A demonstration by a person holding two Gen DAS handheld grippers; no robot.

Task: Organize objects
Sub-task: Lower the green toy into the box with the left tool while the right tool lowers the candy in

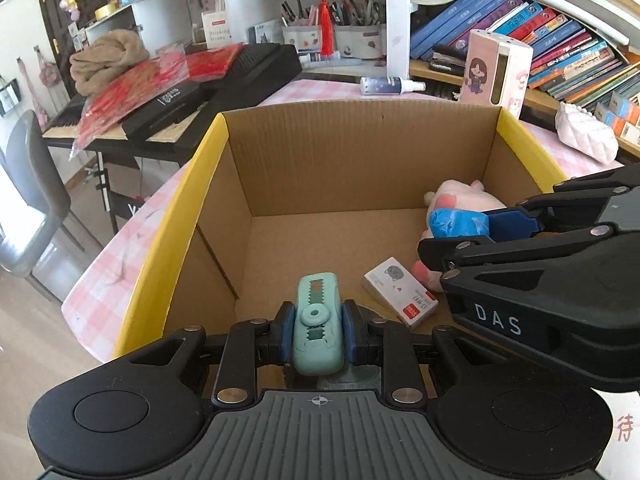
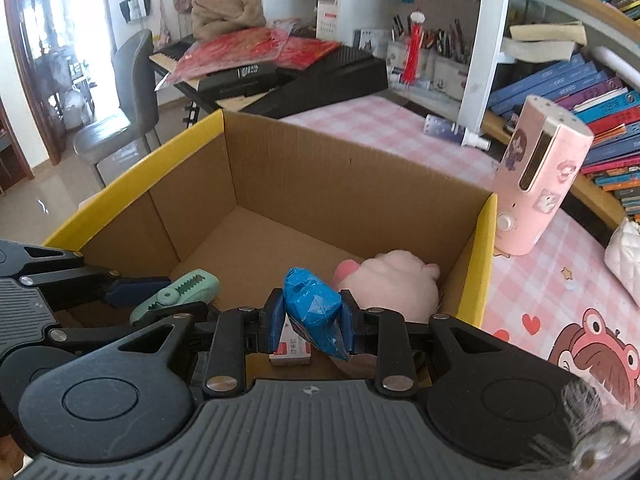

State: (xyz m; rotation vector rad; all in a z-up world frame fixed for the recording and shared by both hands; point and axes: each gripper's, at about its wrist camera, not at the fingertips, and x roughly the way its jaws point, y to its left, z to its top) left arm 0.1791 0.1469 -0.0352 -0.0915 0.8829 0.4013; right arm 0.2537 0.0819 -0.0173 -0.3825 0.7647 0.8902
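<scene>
An open cardboard box [image 1: 360, 168] with yellow rims stands on the pink checked table; it also shows in the right wrist view [image 2: 320, 176]. My left gripper [image 1: 318, 330] is shut on a mint green clip-like gadget [image 1: 318, 320] above the box's near floor; the gadget also shows in the right wrist view [image 2: 176, 294]. My right gripper [image 2: 312, 320] is shut on a crumpled blue packet [image 2: 314, 306] over the box's right side; the packet also shows in the left wrist view [image 1: 458, 222]. A pink plush toy [image 2: 396, 284] and a small white card box [image 1: 402, 296] lie inside.
A pink dispenser-like appliance [image 2: 540, 176] stands right of the box. A spray bottle [image 1: 390, 85] lies behind it. A white quilted pouch [image 1: 586, 136] lies at the right. Book shelves [image 1: 560, 40] stand behind, a keyboard with red packets [image 1: 160, 92] and a chair [image 2: 128, 92] at the left.
</scene>
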